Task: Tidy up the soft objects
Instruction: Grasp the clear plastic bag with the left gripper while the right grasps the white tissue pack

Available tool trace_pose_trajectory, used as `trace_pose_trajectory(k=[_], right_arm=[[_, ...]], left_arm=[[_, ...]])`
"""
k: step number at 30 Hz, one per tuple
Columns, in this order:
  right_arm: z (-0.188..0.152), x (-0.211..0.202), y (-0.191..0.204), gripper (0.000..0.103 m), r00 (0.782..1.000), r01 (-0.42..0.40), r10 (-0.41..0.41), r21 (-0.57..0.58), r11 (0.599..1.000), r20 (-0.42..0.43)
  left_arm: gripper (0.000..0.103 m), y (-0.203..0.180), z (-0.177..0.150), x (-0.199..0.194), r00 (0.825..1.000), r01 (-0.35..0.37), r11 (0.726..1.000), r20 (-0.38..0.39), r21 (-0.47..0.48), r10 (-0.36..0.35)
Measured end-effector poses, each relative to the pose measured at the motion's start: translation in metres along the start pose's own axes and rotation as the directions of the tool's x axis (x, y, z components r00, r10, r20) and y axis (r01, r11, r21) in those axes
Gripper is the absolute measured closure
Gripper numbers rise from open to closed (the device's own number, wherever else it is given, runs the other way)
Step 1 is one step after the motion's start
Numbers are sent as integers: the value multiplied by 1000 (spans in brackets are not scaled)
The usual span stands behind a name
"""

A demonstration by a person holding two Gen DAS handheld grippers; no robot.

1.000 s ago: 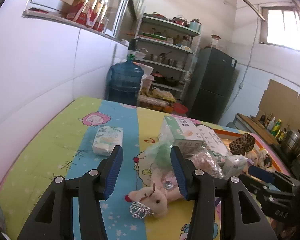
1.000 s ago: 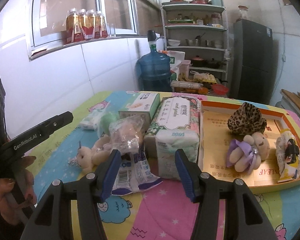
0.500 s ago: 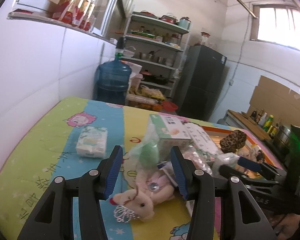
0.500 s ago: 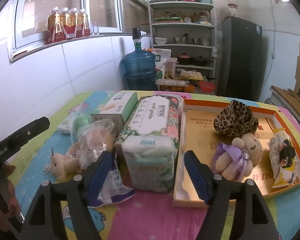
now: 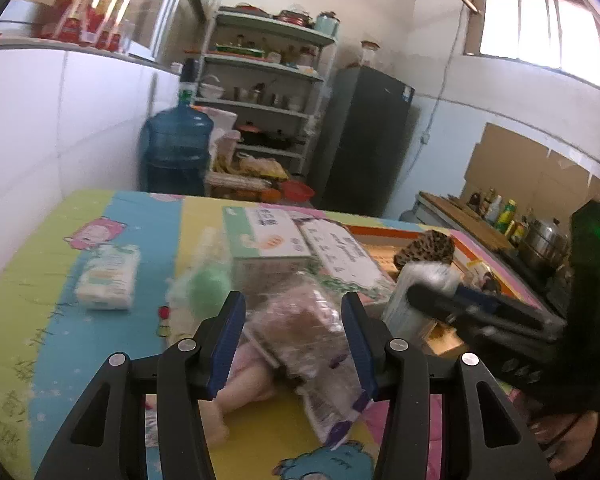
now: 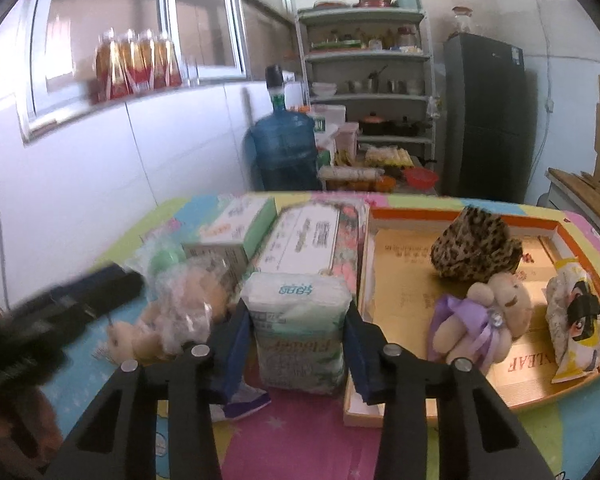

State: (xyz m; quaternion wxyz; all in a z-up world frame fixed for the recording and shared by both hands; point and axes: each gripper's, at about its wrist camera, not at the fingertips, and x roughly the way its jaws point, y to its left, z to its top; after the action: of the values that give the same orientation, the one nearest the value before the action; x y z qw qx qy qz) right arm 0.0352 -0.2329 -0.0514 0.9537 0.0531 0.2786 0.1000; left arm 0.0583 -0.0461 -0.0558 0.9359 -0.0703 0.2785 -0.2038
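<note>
My left gripper (image 5: 294, 340) is open, its blue pads either side of a clear plastic bag holding a plush toy (image 5: 304, 328), with a pink plush (image 5: 240, 384) lying under it. My right gripper (image 6: 298, 344) is open, its fingers flanking a soft tissue pack (image 6: 298, 328) that stands upright at the tray's left edge; contact cannot be told. The orange-rimmed tray (image 6: 580, 240) holds a leopard-print pouch (image 6: 476, 244), a purple-dressed plush (image 6: 476, 320) and a packaged doll (image 6: 576, 312). The bagged plush also shows in the right wrist view (image 6: 188, 300).
A green-white tissue box (image 5: 264, 236) and a floral tissue pack (image 6: 312, 236) lie mid-table. A small tissue pack (image 5: 108, 276) lies on the left, a green object in plastic (image 5: 208, 288) beside it. Water jug (image 6: 284, 148), shelf and fridge stand behind.
My left gripper has moved forward and right over the bagged plush. My right gripper has advanced so its fingers now flank the upright tissue pack.
</note>
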Motion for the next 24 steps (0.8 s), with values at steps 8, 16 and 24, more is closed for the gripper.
trace_pose_trajectory(k=[8,16,24], right_arm=[[6,-32,-15,60,995,-45,42,31,999,92],[4,-40,-28,60,991,-80,75,40,996,113],[2,-42,-34,60,989,-92,85,52,994,121]], left_arm=[[47,-19,-2,26,997,-61,998,-42,22,62],[45,-25,-4,41,989,-122,992,-75,33,124],[44,-31,-7,43,986,-149,987,-69,66,154]])
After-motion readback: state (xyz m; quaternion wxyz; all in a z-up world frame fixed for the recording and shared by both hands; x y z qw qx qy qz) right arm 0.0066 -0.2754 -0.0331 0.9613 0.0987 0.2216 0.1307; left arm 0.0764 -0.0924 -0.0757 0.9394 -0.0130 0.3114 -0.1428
